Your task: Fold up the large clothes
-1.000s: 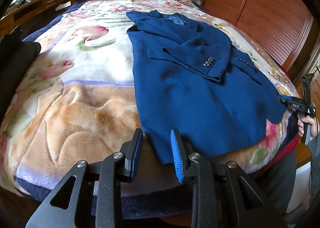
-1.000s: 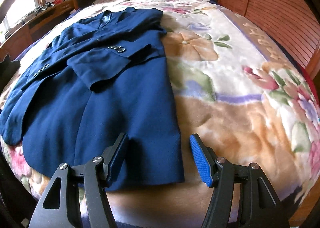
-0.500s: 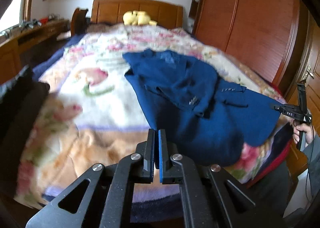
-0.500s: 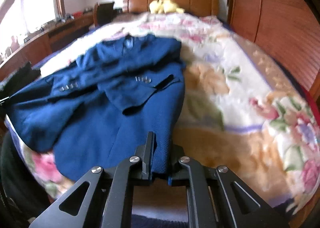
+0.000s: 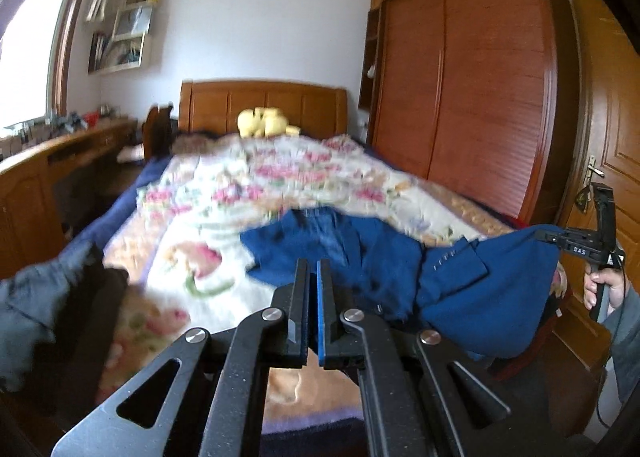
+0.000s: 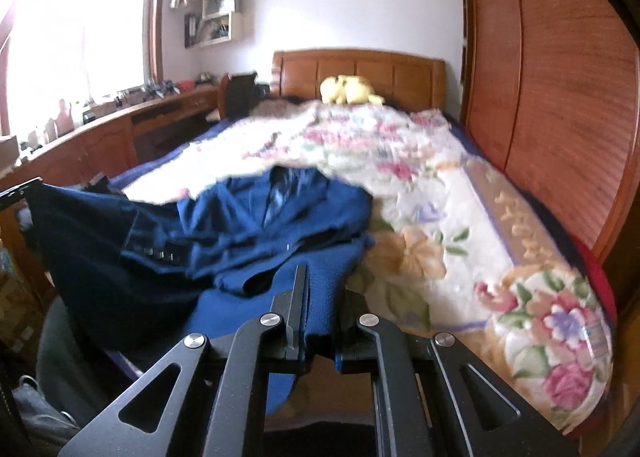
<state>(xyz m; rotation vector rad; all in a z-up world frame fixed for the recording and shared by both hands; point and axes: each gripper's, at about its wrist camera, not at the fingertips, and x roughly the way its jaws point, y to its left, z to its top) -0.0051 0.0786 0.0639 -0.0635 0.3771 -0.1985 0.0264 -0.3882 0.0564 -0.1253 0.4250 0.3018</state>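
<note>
At the bottom centre of the left wrist view, the left gripper has its jaws pressed together; whether cloth is pinched between them cannot be told, since the blue jacket begins just beyond and to the right of its tips. In the right wrist view, the right gripper at the bottom centre is clamped on a fold of the jacket, with blue cloth rising between its jaws and hanging below them.

From the clamped fold the jacket spreads up and leftward across the near end of the bed, bunched and partly lifted. A row of sleeve buttons shows at the middle left of the right wrist view. At the right edge of the left wrist view, the right gripper holds a corner of the jacket raised, with a hand on its handle.

Beyond the jacket the floral blanket covers the rest of the bed. A yellow plush toy sits at the far end against the wooden headboard. A wooden wardrobe fills the upper right, and a long wooden table runs along the left under a window.
</note>
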